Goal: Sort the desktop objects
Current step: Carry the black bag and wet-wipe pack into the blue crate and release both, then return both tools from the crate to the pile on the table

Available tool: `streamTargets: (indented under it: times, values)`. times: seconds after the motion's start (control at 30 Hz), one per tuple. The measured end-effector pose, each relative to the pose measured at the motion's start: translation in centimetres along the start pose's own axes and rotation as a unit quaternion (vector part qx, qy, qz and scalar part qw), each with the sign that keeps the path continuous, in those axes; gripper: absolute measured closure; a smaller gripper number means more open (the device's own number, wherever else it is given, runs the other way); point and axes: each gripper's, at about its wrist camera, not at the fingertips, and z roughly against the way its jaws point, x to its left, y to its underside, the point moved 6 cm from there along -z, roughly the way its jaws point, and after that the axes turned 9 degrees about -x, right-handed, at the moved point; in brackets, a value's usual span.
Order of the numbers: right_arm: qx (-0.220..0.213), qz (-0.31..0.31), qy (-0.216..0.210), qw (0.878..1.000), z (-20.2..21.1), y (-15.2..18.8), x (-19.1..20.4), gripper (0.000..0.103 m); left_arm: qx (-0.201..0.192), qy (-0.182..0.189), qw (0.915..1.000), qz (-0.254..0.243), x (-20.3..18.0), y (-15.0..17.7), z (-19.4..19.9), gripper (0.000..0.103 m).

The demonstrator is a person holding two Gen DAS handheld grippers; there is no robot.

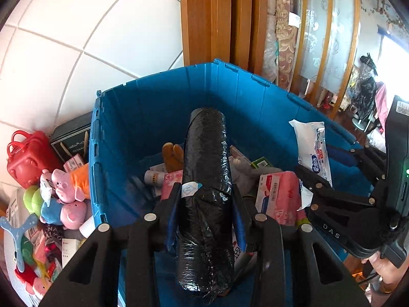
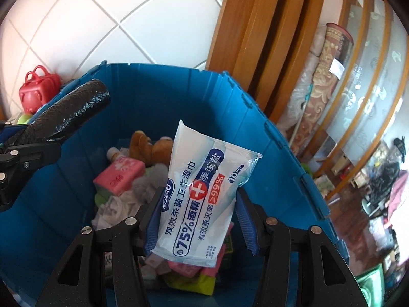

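Your left gripper (image 1: 207,202) has its jaws clamped around the middle of a black bag roll (image 1: 207,192), soft and slippery, so keep gripping mid-length. Your right gripper (image 2: 196,220) pinches a light, floppy wipes pack (image 2: 199,192) at its lower half. Both hang over the blue bin (image 2: 179,89), against a tiled wall (image 1: 89,25).

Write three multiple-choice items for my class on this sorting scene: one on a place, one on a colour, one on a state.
1. Where are both held items?
A. over the blue bin
B. on a shelf
C. on the floor

2. What colour is the toy suitcase beside the bin?
A. green
B. red
C. yellow

3. What is in the right gripper?
A. nothing
B. a plush toy
C. a wipes pack

Key: A, the black roll and wipes pack hang above the blue bin; B, the suitcase is red; C, the right gripper fingers clamp the pack.
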Motion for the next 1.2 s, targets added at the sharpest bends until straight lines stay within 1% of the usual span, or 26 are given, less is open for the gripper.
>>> streamTargets:
  times: [0.07, 0.13, 0.3, 0.33, 0.37, 0.4, 0.43, 0.47, 0.53, 0.57, 0.6, 0.63, 0.67, 0.7, 0.73, 0.83, 0.97, 1.03, 1.1, 1.2]
  values:
    - [0.003, -0.003, -0.005, 1.0, -0.3, 0.3, 0.0, 0.05, 0.001, -0.006, 1.0, -0.002, -0.1, 0.1, -0.1, 0.068]
    - [0.005, -0.009, -0.011, 1.0, -0.6, 0.5, -0.3, 0.05, -0.001, -0.021, 0.9998, -0.007, -0.1, 0.0, -0.1, 0.068]
    - [-0.001, -0.005, -0.013, 1.0, -0.6, 0.3, -0.3, 0.05, -0.018, -0.051, 0.9983, -0.023, -0.5, -0.2, 0.4, 0.067]
    - [-0.002, -0.003, -0.014, 1.0, -0.6, 0.3, -0.3, 0.05, -0.021, -0.057, 0.9979, -0.025, -0.5, -0.2, 0.5, 0.065]
    - [-0.003, -0.002, -0.014, 1.0, -0.5, 0.2, -0.2, 0.05, -0.021, -0.059, 0.9977, -0.026, -0.4, -0.1, 0.5, 0.058]
    - [-0.003, -0.001, -0.016, 1.0, -0.5, 0.2, -0.2, 0.05, -0.021, -0.059, 0.9977, -0.025, -0.3, -0.2, 0.4, 0.054]
    - [-0.004, -0.002, -0.019, 1.0, -0.6, 0.2, -0.2, 0.05, -0.021, -0.059, 0.9978, -0.024, -0.1, -0.3, 0.3, 0.048]
    - [-0.005, -0.003, -0.021, 1.0, -0.5, 0.1, -0.2, 0.05, -0.023, -0.06, 0.9977, -0.022, 0.0, -0.4, 0.4, 0.045]
    - [-0.007, 0.0, -0.017, 1.0, -0.5, 0.0, -0.1, 0.048, -0.026, -0.061, 0.9976, -0.019, 0.2, -0.4, 0.5, 0.043]
    - [-0.007, 0.001, -0.014, 1.0, -0.6, 0.0, -0.1, 0.046, -0.027, -0.061, 0.9976, -0.018, 0.3, -0.5, 0.5, 0.043]
    - [-0.008, 0.001, -0.013, 1.0, -0.5, -0.1, 0.0, 0.035, -0.026, -0.06, 0.9977, -0.017, 0.3, -0.5, 0.5, 0.042]
    - [-0.012, -0.001, -0.016, 1.0, -0.3, -0.2, -0.1, 0.02, -0.026, -0.059, 0.9978, -0.018, 0.3, -0.5, 0.5, 0.042]
    - [-0.017, -0.004, -0.02, 1.0, 0.0, -0.4, -0.1, 0.013, -0.027, -0.058, 0.9978, -0.017, 0.3, -0.5, 0.5, 0.042]
    - [-0.024, -0.007, -0.022, 0.999, 0.3, -0.5, -0.2, 0.001, -0.028, -0.058, 0.9978, -0.017, 0.3, -0.5, 0.5, 0.041]
    - [-0.031, -0.009, -0.021, 0.999, 0.4, -0.7, -0.2, 0.0, -0.028, -0.058, 0.9977, -0.018, 0.3, -0.4, 0.6, 0.04]
    - [-0.03, -0.01, -0.011, 0.999, 0.3, -0.7, -0.3, 0.0, -0.035, -0.057, 0.9976, -0.016, 0.3, -0.5, 0.8, 0.032]
    - [-0.03, -0.017, -0.009, 0.999, 0.4, -0.8, -0.5, 0.0, -0.067, -0.059, 0.996, -0.007, 0.6, -0.6, 2.4, 0.029]
    - [-0.028, -0.022, -0.018, 0.999, 0.6, -0.6, -0.3, 0.0, -0.081, -0.056, 0.9951, -0.002, 1.0, -0.5, 3.3, 0.027]
    - [-0.028, -0.028, -0.029, 0.999, 1.2, -0.5, 0.2, 0.0, -0.103, -0.063, 0.9927, 0.011, 1.9, -0.5, 4.6, 0.027]
    - [-0.054, -0.024, -0.033, 0.998, 3.1, -1.2, 1.6, 0.0, -0.154, -0.079, 0.9844, 0.033, 3.8, -0.7, 7.1, 0.027]
